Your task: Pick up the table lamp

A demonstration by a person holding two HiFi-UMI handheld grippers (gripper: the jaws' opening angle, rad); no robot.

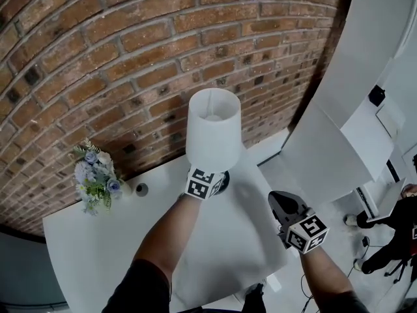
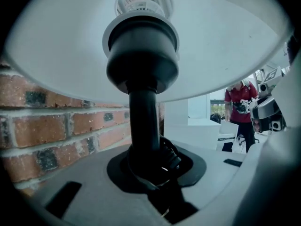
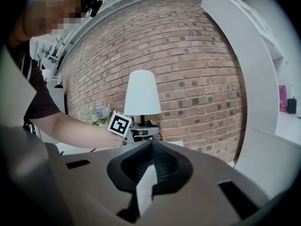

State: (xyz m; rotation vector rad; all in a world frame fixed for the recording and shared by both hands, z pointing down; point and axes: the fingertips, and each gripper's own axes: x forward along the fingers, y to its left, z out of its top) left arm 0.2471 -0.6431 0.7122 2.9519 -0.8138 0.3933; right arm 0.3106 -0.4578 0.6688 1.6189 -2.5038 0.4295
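- Head view: one lamp (image 1: 213, 132) with a white shade, by the table's (image 1: 85, 253) far edge, nearer its right corner, close to the brick wall (image 1: 130, 44)
- The left gripper (image 1: 207, 183) is at the lamp just under the shade; the lamp's foot is hidden, so I cannot tell whether it touches the table
- The right gripper (image 1: 293, 217) hangs over the table's right edge, well apart from the lamp
- One bunch of flowers (image 1: 94, 178) is at the far edge toward the left corner, with one small round thing (image 1: 141, 189) just beside it
- One person (image 1: 391, 233) shows on the floor at the picture's right edge
- Left gripper view: the left gripper (image 2: 153, 166) is closed round the lamp's one black stem (image 2: 143, 121), which rises upright to the socket (image 2: 142, 55) under the shade (image 2: 225, 46)
- One person in a red shirt (image 2: 242, 102) stands far off at the right
- Right gripper view: the right gripper (image 3: 149, 168) has its jaws together with nothing of the scene between them
- Beyond it stands the one lamp (image 3: 142, 94), with the left gripper's marker cube (image 3: 120, 124) at its stem and the flowers (image 3: 98, 114) to the left
- Two grippers in all
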